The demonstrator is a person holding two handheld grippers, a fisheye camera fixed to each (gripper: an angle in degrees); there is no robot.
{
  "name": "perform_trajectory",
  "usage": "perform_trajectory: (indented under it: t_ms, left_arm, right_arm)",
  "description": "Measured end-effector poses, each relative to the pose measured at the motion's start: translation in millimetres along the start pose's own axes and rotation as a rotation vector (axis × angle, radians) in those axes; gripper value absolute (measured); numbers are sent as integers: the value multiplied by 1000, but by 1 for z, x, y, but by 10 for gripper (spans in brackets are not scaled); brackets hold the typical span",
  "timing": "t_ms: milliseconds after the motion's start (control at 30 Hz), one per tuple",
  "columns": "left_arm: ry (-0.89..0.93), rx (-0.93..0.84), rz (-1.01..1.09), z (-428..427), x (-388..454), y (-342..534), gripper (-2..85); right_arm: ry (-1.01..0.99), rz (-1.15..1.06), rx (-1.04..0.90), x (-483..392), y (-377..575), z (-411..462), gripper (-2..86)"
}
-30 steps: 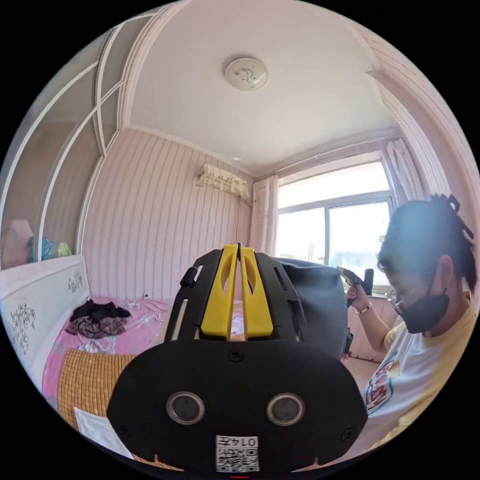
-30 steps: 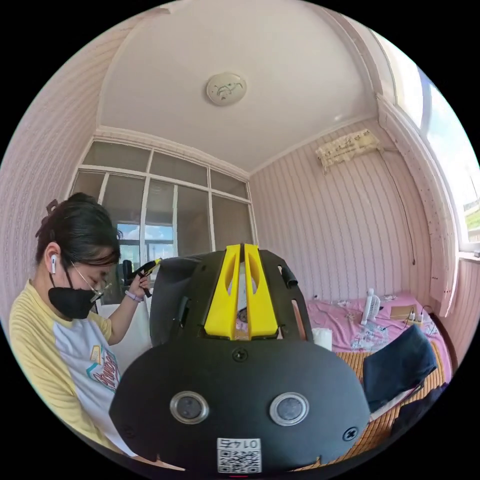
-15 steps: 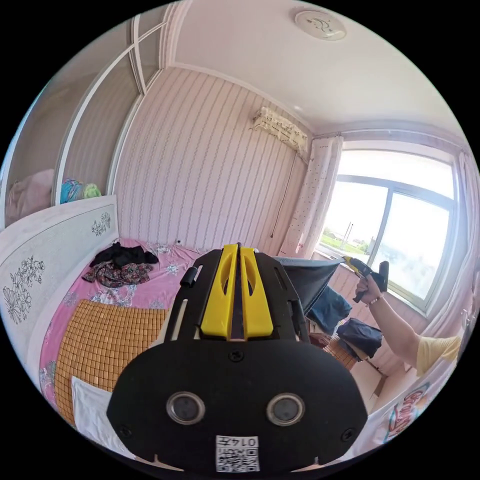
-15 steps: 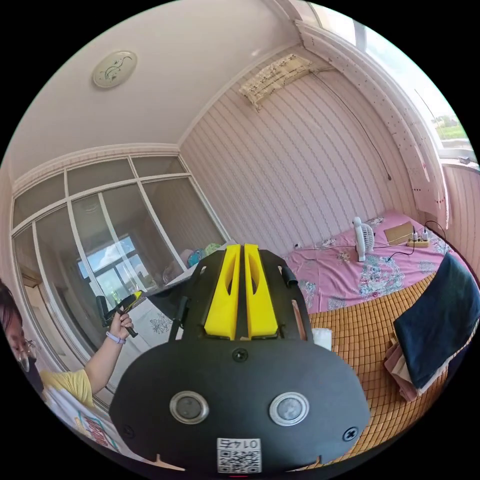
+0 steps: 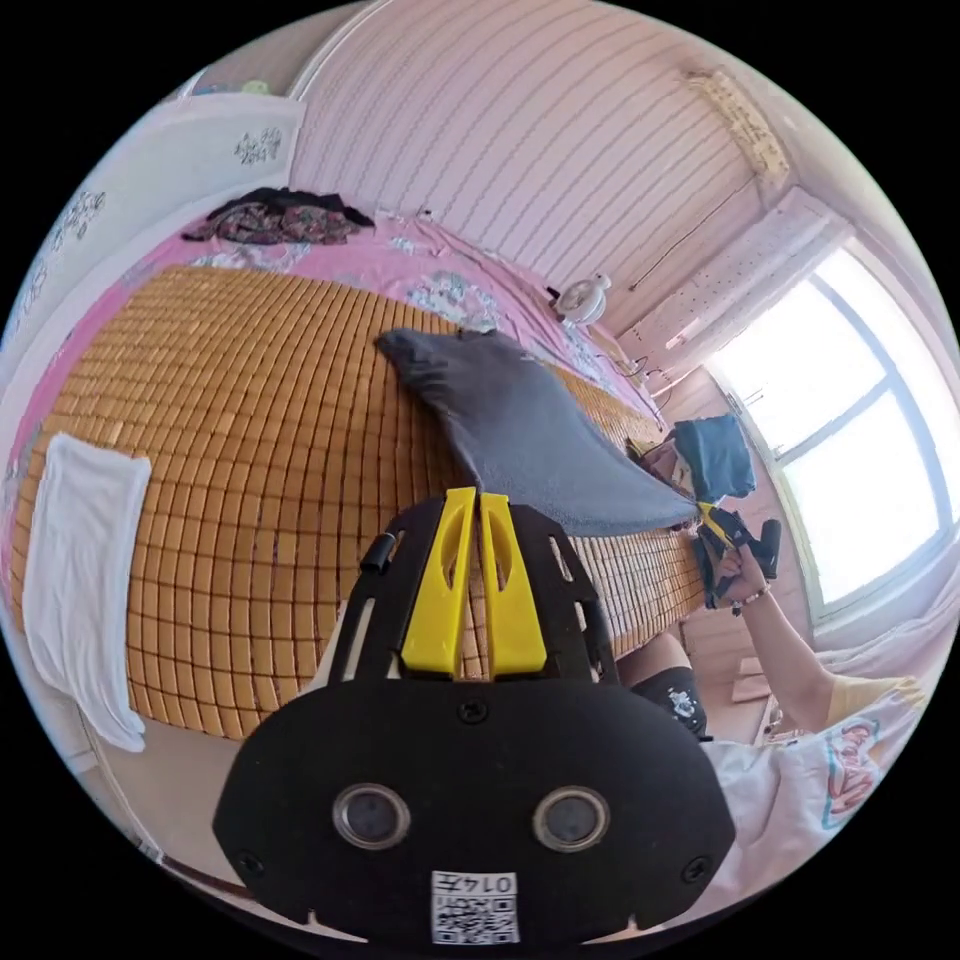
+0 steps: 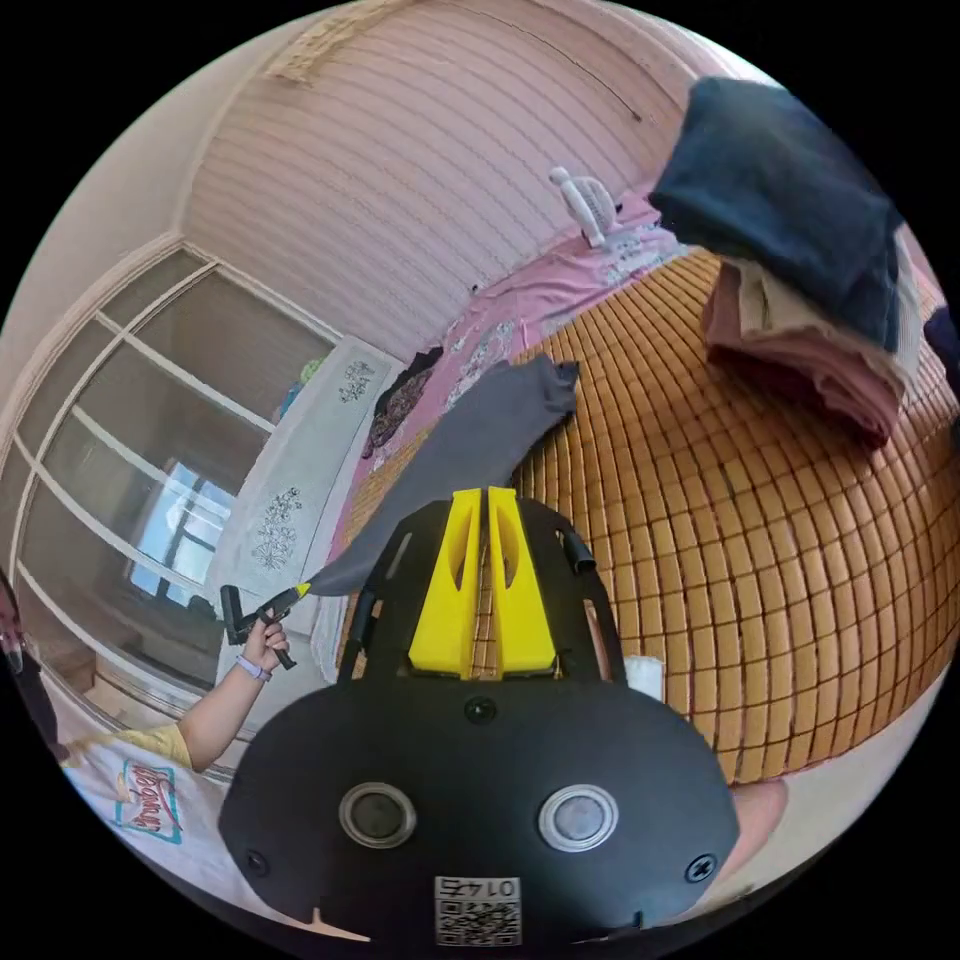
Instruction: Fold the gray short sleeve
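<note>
So the gray short sleeve shirt point(image 5: 520, 430) is down on the bed's woven bamboo mat point(image 5: 230, 430) now. A second ago both cameras were aimed up at the ceiling with the shirt held up in the air between the claws; now both look down at the bed and the far end of the shirt is lying on the mat, one sleeve end bunched toward the pink sheet point(image 5: 440, 270). The near edge is lifted off the mat.

In the left gripper view, the right claw point(image 5: 712, 517) has a corner of the shirt pinched between its jaws. In the right gripper view, the left claw point(image 6: 300, 590) is clamped on the opposite corner the same way. So both are holding hem corners, cloth stretched between them.

Looks to me like the laying-out step is nearly done, folding proper not yet started. The stack of folded clothes point(image 6: 800, 300) sits well apart from it, and a white cloth point(image 5: 85, 580) lies off at the mat's edge.
</note>
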State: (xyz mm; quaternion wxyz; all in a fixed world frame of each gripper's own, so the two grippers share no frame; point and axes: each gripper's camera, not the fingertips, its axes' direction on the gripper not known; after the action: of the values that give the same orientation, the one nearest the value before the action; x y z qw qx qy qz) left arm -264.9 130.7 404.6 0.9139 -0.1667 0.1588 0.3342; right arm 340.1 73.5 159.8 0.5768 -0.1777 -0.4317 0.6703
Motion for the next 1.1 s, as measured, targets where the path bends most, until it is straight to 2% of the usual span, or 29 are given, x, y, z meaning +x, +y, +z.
perform_trajectory:
  t_ms: [67, 267, 433, 800, 933, 1100]
  left_arm:
    - [-8, -64, -66, 22, -18, 13, -10]
    - [-53, -184, -149, 56, -51, 36, -10]
    - [-58, -221, -143, 57, -63, 41, -10]
    - [32, -234, -227, 56, -94, 40, -10]
    - [-23, -266, -223, 57, -98, 37, -9]
    - [-63, -273, -232, 59, -106, 37, 8]
  right_arm:
    - [-7, 111, -64, 33, 6, 18, 5]
    - [133, 116, -233, 56, 1, 34, 5]
    - [113, 184, -265, 71, -13, 15, 6]
    - [142, 174, -328, 78, -53, -14, 7]
    - [207, 212, -355, 84, -68, -26, 11]
    - [182, 240, -292, 88, -76, -49, 22]
